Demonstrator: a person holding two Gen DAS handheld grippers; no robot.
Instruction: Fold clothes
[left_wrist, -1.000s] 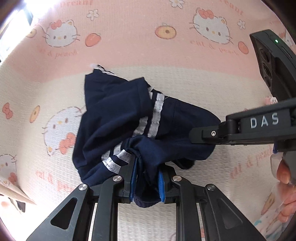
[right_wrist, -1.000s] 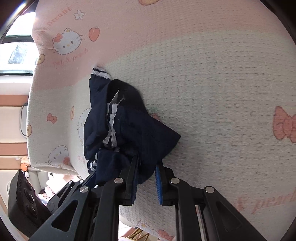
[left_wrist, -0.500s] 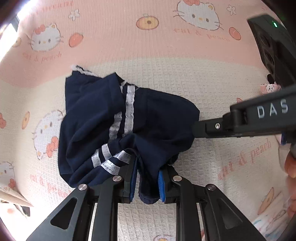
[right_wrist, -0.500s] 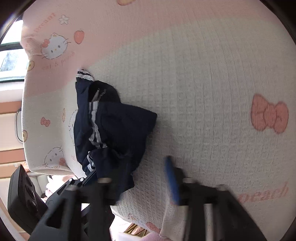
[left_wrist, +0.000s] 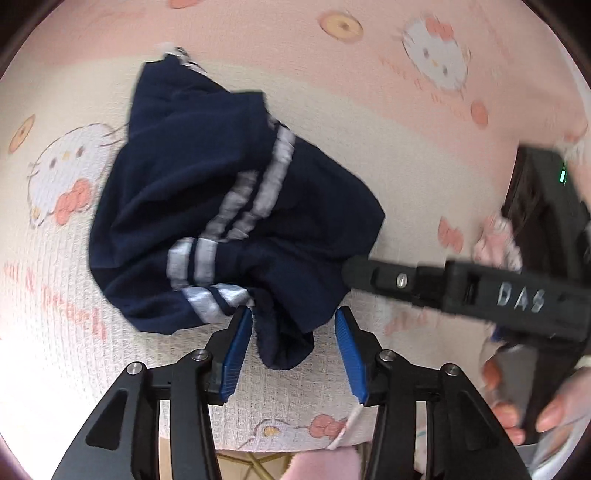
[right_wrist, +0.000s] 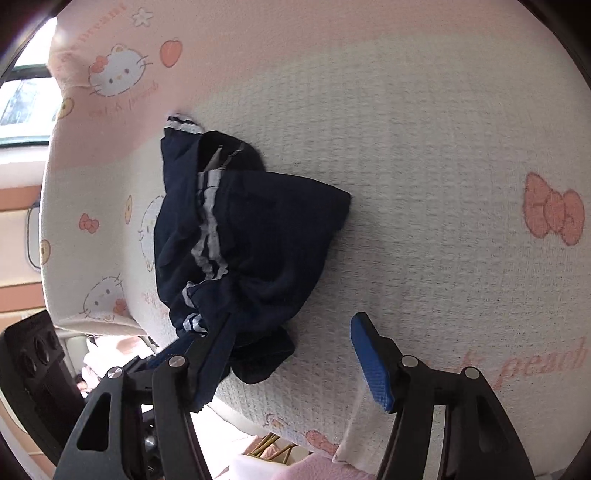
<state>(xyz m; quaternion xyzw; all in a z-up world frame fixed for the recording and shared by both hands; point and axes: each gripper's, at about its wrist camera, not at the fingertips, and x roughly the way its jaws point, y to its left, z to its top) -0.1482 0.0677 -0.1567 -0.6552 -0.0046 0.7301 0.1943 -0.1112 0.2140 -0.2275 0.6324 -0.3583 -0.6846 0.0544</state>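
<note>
Navy garment (left_wrist: 207, 206) lies bunched, striped cuff (left_wrist: 177, 59) pointing away.

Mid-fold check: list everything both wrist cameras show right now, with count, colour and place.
Garment: one, navy with white stripes, bunched on the blanket.
Blanket: one, cream and pink cartoon-cat print, under the garment.
Left hand-held gripper: one, black with blue pads, jaws just opening, garment's lower bunch between them, pads not pressing.
Right hand-held gripper: one, black with blue pads, open at the garment's near edge.
Hand: one, holding the right gripper's handle.
</note>
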